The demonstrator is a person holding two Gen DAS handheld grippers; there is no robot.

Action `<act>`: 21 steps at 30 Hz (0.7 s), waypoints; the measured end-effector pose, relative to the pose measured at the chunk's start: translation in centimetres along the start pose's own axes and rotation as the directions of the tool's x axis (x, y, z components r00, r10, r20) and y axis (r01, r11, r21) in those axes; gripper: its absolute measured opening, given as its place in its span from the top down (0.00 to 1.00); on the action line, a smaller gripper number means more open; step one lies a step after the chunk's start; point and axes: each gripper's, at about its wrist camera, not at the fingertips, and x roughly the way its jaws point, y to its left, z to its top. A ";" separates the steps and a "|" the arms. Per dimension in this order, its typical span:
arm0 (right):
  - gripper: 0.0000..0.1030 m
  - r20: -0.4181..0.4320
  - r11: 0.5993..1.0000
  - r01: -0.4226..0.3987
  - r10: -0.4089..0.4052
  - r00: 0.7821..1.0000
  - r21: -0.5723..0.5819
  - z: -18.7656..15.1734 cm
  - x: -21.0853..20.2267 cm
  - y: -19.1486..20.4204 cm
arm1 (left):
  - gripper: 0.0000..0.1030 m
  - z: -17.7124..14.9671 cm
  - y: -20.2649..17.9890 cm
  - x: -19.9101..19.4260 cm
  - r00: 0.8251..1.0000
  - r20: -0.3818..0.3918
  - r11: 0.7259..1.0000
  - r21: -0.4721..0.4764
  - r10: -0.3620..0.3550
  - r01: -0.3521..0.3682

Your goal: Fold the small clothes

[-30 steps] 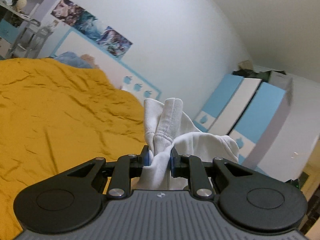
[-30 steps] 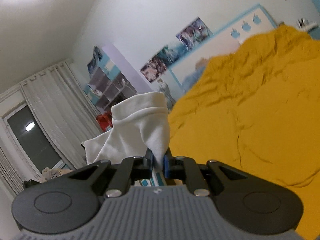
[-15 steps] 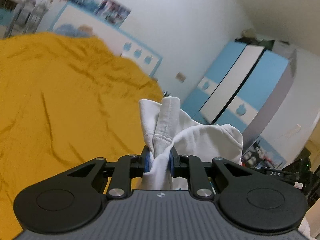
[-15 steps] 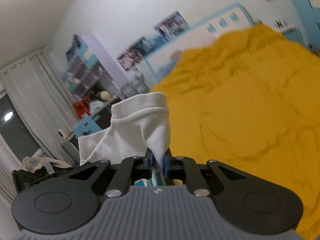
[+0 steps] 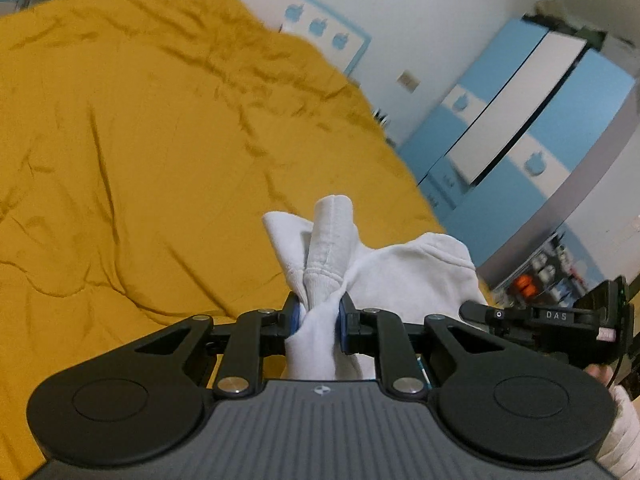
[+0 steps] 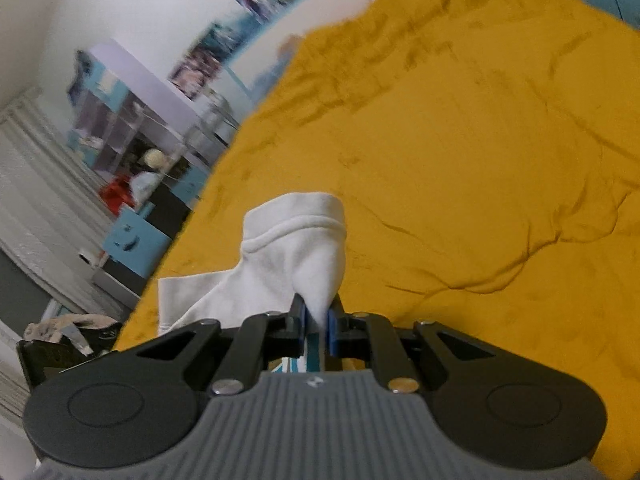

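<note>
A small white garment (image 5: 384, 276) with ribbed hems hangs between my two grippers above a yellow bedspread (image 5: 140, 152). My left gripper (image 5: 319, 314) is shut on a bunched hem of it. My right gripper (image 6: 316, 314) is shut on another corner of the same white garment (image 6: 296, 256), which drapes off to the left. The right gripper's black body (image 5: 560, 320) shows at the right edge of the left wrist view. The garment's lower part is hidden behind the grippers.
The yellow bedspread (image 6: 460, 160) fills most of both views. A blue and white wardrobe (image 5: 520, 112) stands to the right of the bed. A purple shelf unit (image 6: 132, 120) and a blue box (image 6: 132, 244) stand to the left. A white curtain (image 6: 24, 200) hangs at far left.
Both grippers have tilted down toward the bed, still shut on the white garment. The bedspread now fills more of each view, and the right gripper has come into the left wrist view.
</note>
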 end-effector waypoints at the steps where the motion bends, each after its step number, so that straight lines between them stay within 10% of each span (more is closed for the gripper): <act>1: 0.94 -0.024 1.000 0.012 -0.011 1.000 0.013 0.3 1.4 -0.8 | 0.81 -0.1 0.6 0.9 1.000 -0.019 1.000 -0.006 0.007 -0.007; 9: 0.89 -0.154 0.993 0.096 -0.085 0.984 0.062 0.3 8.9 -6.3 | 0.68 -1.5 6.4 5.5 0.989 -0.143 0.993 -0.106 0.028 -0.044; 21: 0.83 -0.070 0.982 0.184 -0.181 0.981 0.041 0.7 5.2 -6.0 | 0.61 -0.2 5.7 -1.3 0.985 0.013 0.981 -0.093 0.173 -0.171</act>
